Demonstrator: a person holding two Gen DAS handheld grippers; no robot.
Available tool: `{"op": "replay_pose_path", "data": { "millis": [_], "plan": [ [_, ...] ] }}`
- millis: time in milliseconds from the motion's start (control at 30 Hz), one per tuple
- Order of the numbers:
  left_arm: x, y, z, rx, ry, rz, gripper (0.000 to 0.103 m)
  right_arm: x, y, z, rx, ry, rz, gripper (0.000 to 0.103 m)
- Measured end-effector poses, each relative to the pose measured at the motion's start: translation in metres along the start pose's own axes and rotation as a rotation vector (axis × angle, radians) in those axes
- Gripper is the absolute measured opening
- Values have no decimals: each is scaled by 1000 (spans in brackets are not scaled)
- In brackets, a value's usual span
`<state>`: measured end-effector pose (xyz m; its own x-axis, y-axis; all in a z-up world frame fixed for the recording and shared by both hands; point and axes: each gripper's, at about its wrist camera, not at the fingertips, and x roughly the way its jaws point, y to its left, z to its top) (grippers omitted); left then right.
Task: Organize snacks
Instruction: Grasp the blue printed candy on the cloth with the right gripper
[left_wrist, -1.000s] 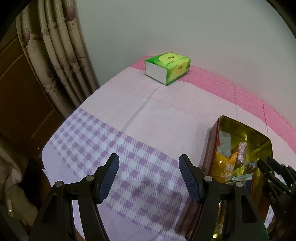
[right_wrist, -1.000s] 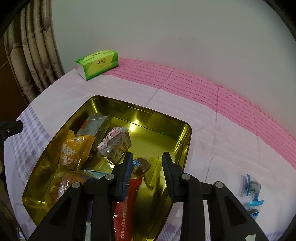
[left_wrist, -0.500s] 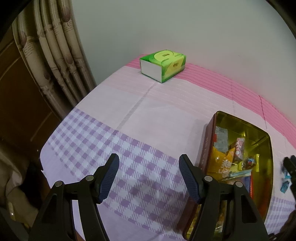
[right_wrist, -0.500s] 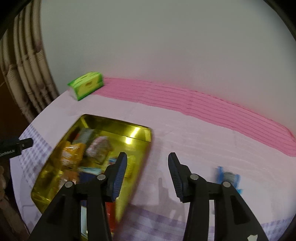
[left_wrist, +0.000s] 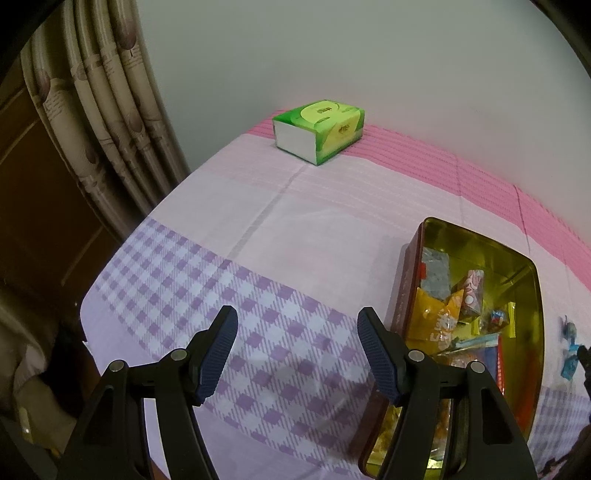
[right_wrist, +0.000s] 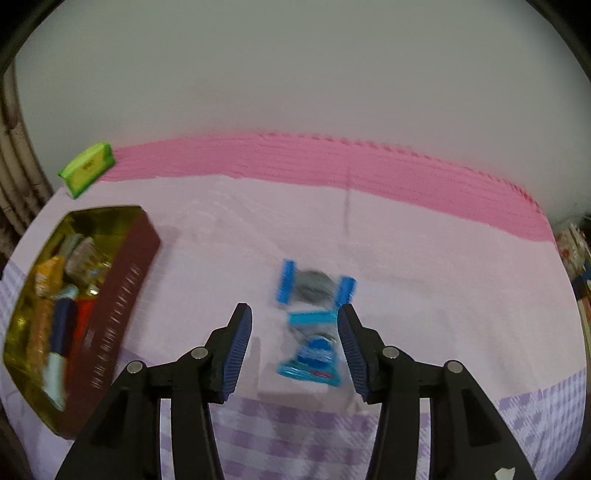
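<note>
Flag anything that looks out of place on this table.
Two blue snack packets lie loose on the cloth, outside the tin that holds the other snacks. The open right tool frames them. Motion blur hides any damage. Nothing else stands out.

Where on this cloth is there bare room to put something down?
The widest free patch lies between the green tissue box and the gold tin, running down to the left tongs. Another lies beyond the blue-wrapped snacks, toward the pink stripe. The tin is crowded with packets, and the open right tongs straddle the blue snacks.
</note>
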<state>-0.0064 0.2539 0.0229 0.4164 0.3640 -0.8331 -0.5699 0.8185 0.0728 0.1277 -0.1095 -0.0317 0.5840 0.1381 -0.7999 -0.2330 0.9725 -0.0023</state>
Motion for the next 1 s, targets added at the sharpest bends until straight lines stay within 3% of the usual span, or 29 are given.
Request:
{"op": "replay_pose_path", "data": {
  "millis": [467,600,833,1000],
  "plan": [
    [1,-4,-3,18,2,13,68,31,-17,-12,20,42,-15,46],
    [2,-8,-5,33,-9,0,68,33,-20,-13,29,25,-10,36],
    [5,-18,-9,69,-20,-1,68,30,-27,-17,41,3,11,33],
    [1,-32,-14,109,-33,-3,68,29,-41,-19,49,-13,-27,32]
  ]
}}
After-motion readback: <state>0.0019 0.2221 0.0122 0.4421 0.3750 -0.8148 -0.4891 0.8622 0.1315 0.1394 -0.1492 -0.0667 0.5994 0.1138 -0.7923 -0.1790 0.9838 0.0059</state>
